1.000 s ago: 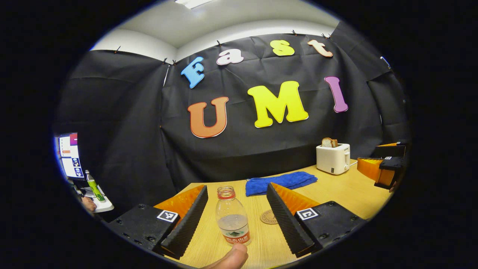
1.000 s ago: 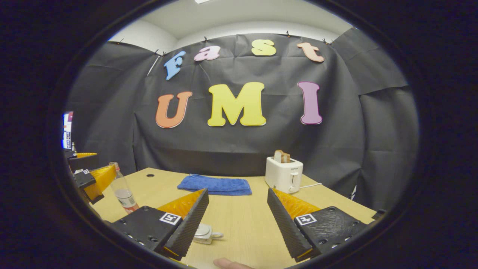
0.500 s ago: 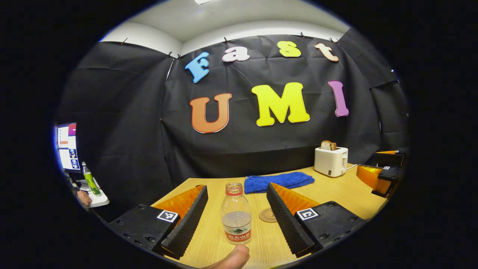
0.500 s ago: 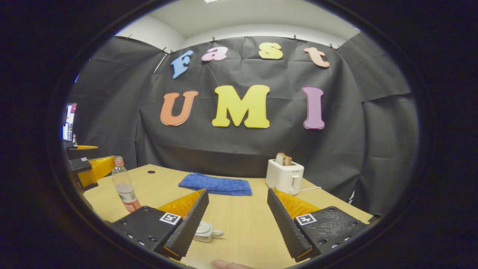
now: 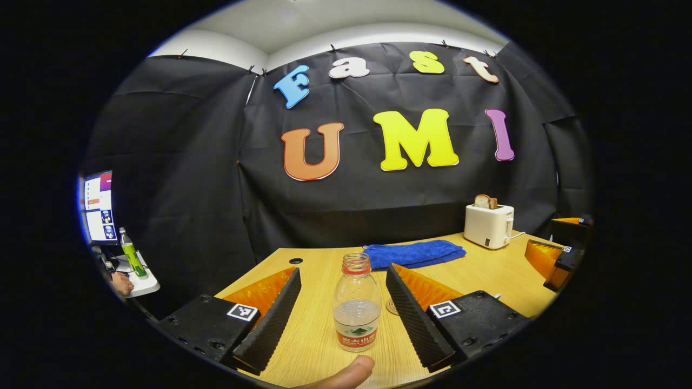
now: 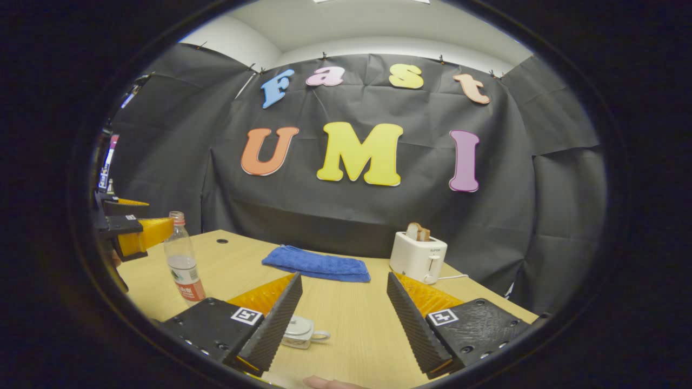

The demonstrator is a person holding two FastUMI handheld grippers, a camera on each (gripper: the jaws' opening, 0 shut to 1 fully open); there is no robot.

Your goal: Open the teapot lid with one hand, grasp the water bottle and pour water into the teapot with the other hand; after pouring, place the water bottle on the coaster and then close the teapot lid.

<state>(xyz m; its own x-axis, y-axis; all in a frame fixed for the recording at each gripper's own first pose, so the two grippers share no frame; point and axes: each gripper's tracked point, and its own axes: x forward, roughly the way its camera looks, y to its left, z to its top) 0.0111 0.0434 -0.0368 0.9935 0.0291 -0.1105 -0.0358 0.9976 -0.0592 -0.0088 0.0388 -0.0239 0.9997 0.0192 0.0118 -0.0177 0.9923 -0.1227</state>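
Both jaws wide, water bottle [image 5: 356, 302] upright between the left gripper [image 5: 341, 313] fingers untouched, teapot [image 6: 299, 332] beside the right gripper [image 6: 343, 319].

What I count on the table ahead of me

One water bottle [image 5: 356, 302], one coaster [image 5: 393, 307], one teapot [image 6: 300, 330], one blue towel [image 5: 415, 253], one toaster [image 5: 489, 226] holding one slice of bread [image 5: 485, 201]. Off to the side: one green bottle [image 5: 129, 259], one monitor [image 5: 98, 207].
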